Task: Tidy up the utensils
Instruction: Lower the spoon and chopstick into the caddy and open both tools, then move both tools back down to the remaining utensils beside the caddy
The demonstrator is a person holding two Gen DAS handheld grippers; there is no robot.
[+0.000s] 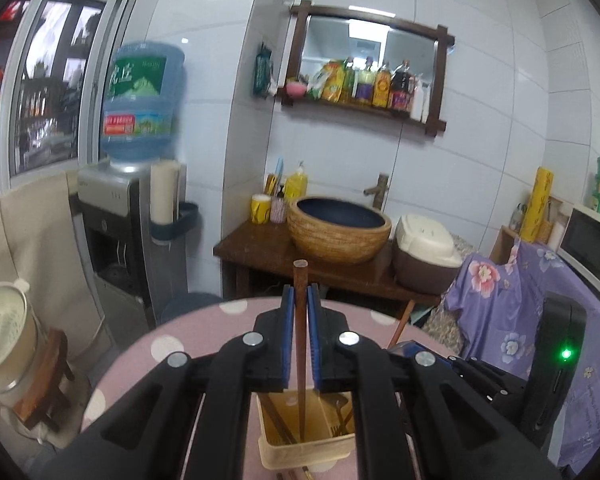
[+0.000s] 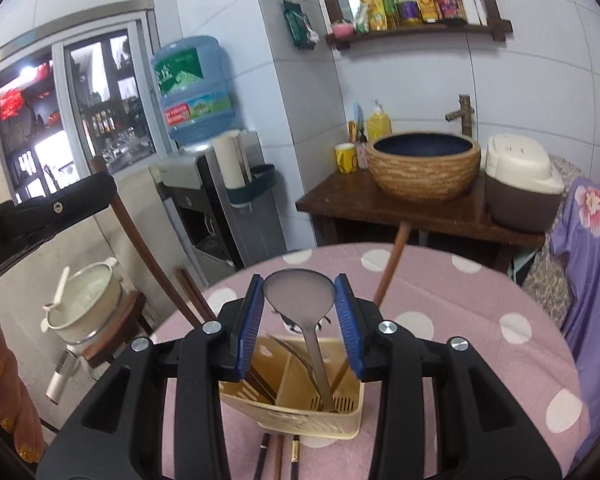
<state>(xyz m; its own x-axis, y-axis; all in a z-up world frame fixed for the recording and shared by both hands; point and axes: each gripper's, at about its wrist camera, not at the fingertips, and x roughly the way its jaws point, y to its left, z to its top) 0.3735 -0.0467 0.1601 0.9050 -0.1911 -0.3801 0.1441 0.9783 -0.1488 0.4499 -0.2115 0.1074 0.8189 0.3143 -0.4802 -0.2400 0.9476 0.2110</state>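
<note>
The round table (image 2: 480, 300), in its pink dotted cloth, carries the cream utensil holder (image 2: 300, 420) at its near edge, and everything else is best placed against that holder. The left gripper (image 1: 300, 312) hangs directly above it, pads pressed together on a brown chopstick (image 1: 300, 280) held upright with its lower end inside the holder — apparently to drop it straight in. The right gripper (image 2: 298, 300) also points down over the holder, its jaws spread either side of a metal spoon (image 2: 300, 294) whose handle already stands in a compartment; whether the pads touch the bowl I cannot tell. A few loose chopsticks (image 2: 278, 458) lie on the cloth just in front of the holder — likely next.
</note>
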